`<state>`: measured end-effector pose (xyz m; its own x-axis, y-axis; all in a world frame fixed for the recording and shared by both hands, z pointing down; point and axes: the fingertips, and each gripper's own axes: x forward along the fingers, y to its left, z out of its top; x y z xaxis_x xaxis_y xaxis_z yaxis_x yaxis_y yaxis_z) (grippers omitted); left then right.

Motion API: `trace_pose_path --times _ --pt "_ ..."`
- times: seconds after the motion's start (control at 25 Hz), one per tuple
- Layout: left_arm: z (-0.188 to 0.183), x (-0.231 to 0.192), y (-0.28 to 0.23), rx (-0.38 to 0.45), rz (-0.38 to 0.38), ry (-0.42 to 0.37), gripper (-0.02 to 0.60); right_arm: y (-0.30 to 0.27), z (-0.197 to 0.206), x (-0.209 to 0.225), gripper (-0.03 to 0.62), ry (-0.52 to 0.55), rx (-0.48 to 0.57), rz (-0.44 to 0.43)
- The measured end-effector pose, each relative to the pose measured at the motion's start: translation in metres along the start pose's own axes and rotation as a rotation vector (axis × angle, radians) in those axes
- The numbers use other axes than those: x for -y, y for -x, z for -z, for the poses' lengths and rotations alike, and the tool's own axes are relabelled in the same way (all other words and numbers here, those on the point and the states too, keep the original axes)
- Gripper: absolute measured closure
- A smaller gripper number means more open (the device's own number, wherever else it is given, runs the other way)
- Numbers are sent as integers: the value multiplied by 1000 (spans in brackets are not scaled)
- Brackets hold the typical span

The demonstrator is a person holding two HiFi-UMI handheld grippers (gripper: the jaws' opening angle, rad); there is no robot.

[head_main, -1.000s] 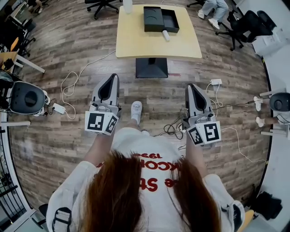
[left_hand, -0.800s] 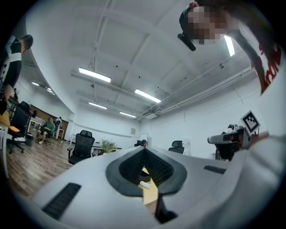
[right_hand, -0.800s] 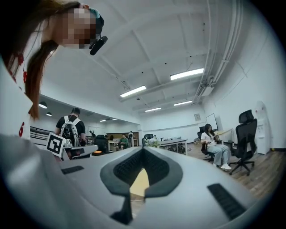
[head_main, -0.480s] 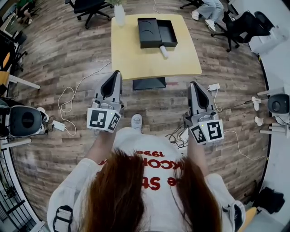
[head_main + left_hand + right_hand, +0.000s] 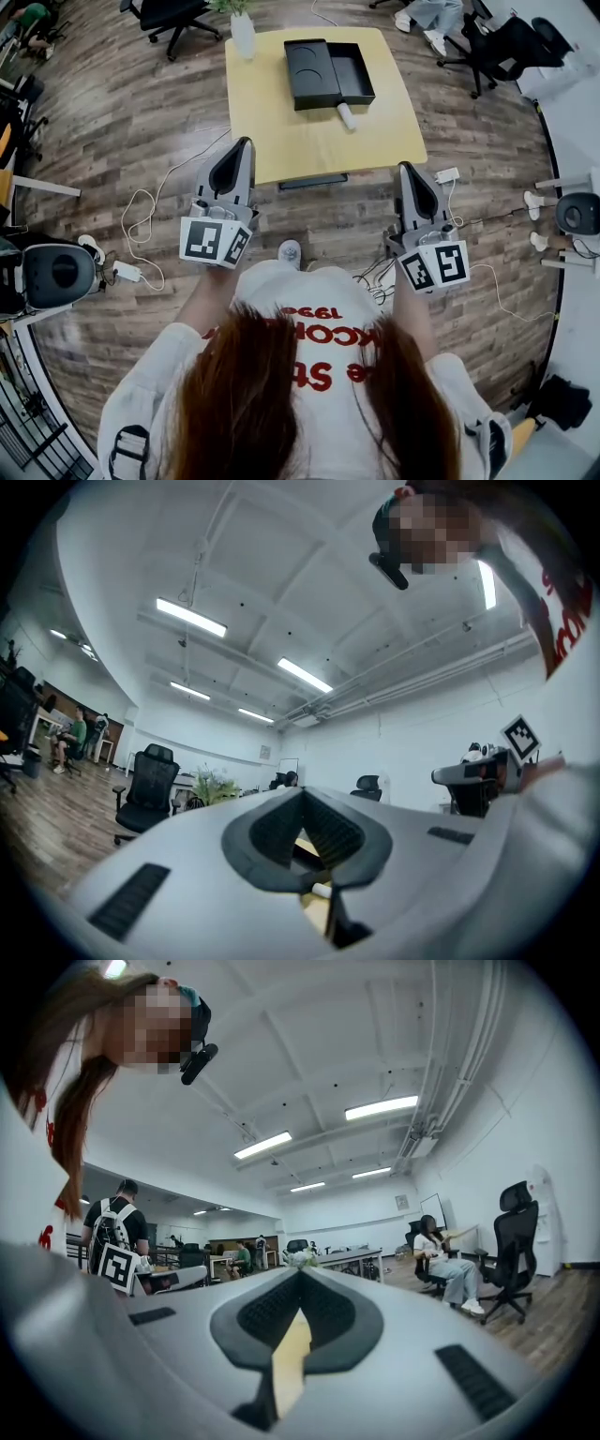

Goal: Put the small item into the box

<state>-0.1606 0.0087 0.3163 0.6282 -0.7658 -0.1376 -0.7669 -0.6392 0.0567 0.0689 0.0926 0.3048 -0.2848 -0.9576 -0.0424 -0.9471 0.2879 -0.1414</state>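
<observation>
A black box (image 5: 328, 71) lies open on the yellow table (image 5: 309, 141), its two halves side by side. The small item, a short white cylinder (image 5: 347, 115), rests on the table just in front of the box. My left gripper (image 5: 242, 146) hovers at the table's front left edge, jaws shut and empty. My right gripper (image 5: 407, 170) hangs off the front right corner, also shut and empty. In the left gripper view, the left gripper (image 5: 302, 793) frames a sliver of table and the white cylinder (image 5: 322, 890). The right gripper (image 5: 300, 1275) shows only yellow tabletop past its jaws.
A white vase with a plant (image 5: 243, 36) stands on the table's far left corner. Cables (image 5: 150, 202) and a power strip (image 5: 445, 174) lie on the wooden floor. Office chairs (image 5: 502, 47) and a seated person (image 5: 427, 14) are beyond the table. A black round unit (image 5: 56, 272) sits left.
The table has come nearer and lower in the head view as the person walked toward it. Both grippers, still shut, now reach its front edge.
</observation>
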Motion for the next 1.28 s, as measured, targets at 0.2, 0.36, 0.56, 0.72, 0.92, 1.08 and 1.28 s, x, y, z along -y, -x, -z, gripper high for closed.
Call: trace_pose_path --times 0.2,0.36,0.56,0.72,0.92,1.08,1.28 --pt "10 -4 -5 -20 -11 12 575 -3 6 14 589 -15 -18 15" --pt "14 -12 -14 -26 -32 9 575 -23 8 25 589 -24 -21 -13" --pt "20 -18 -42 -22 -74 6 575 -59 5 39 589 -28 -6 -84" --pt "13 -23 -79 0 -98 -32 575 -94 -2 66 589 -34 7 -133" --pt "15 -36 -122 15 -169 -48 575 -137 -7 102 589 -42 11 -199" --pt "21 -44 -148 20 -213 -53 575 -167 -7 125 589 -52 11 -240" --pt "27 -48 -171 20 -259 -58 575 -191 -6 144 589 -64 0 -285"
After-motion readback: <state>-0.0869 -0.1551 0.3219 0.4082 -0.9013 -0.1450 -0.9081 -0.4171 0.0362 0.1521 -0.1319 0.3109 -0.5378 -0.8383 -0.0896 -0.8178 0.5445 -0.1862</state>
